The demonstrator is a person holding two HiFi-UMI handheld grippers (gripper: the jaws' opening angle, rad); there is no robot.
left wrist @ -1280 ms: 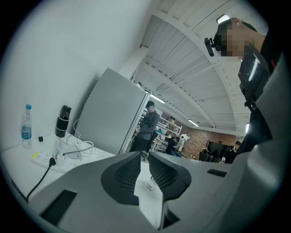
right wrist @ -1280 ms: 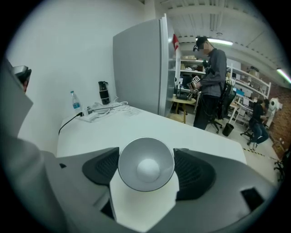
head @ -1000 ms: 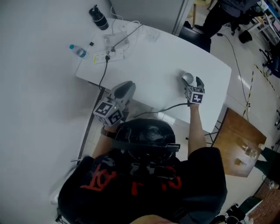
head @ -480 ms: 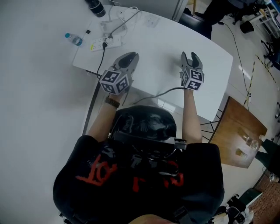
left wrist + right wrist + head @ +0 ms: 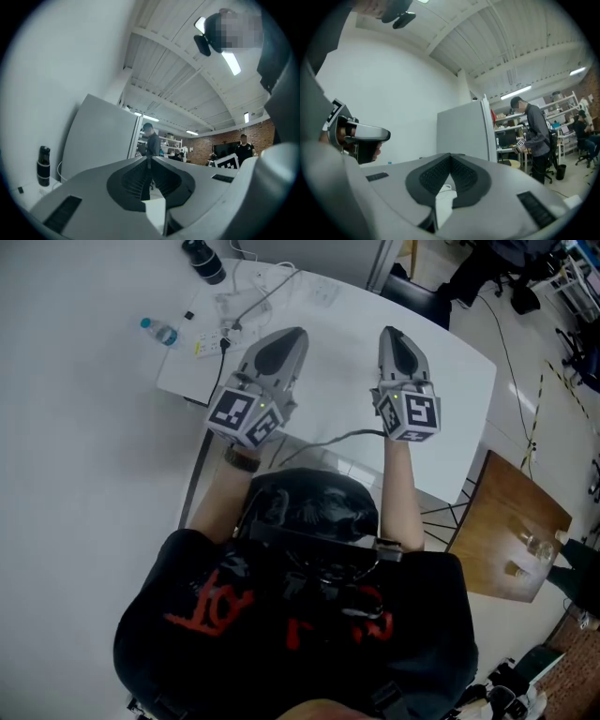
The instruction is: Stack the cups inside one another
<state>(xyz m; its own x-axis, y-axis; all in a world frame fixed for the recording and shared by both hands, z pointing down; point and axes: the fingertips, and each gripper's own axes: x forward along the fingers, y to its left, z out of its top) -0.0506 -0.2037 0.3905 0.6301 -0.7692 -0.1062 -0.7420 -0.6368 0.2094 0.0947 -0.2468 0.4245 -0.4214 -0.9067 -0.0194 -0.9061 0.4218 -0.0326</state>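
Observation:
No cup shows in any view at this moment. Both grippers are held up high over the white table [image 5: 459, 381], side by side, pointing away from me and about level. In the head view my left gripper [image 5: 287, 335] has its jaws together with nothing between them. My right gripper [image 5: 391, 333] is shut too, its jaws meeting in a point, empty. The left gripper view shows the left gripper [image 5: 149, 158] with its pads pressed together. In the right gripper view the right gripper [image 5: 450, 156] is the same, with the left gripper's body [image 5: 358, 139] at its left.
A black bottle [image 5: 202, 261], a small water bottle [image 5: 159, 332] and a power strip with cables [image 5: 223, 337] lie at the table's far left corner. A black chair [image 5: 417, 301] stands behind the table, a wooden table [image 5: 511, 540] to the right. People stand far off [image 5: 532, 136].
Both grippers rose from the tabletop towards my head. The right gripper's jaws went from open to shut. The grey round thing seen by the right gripper a second ago is out of sight.

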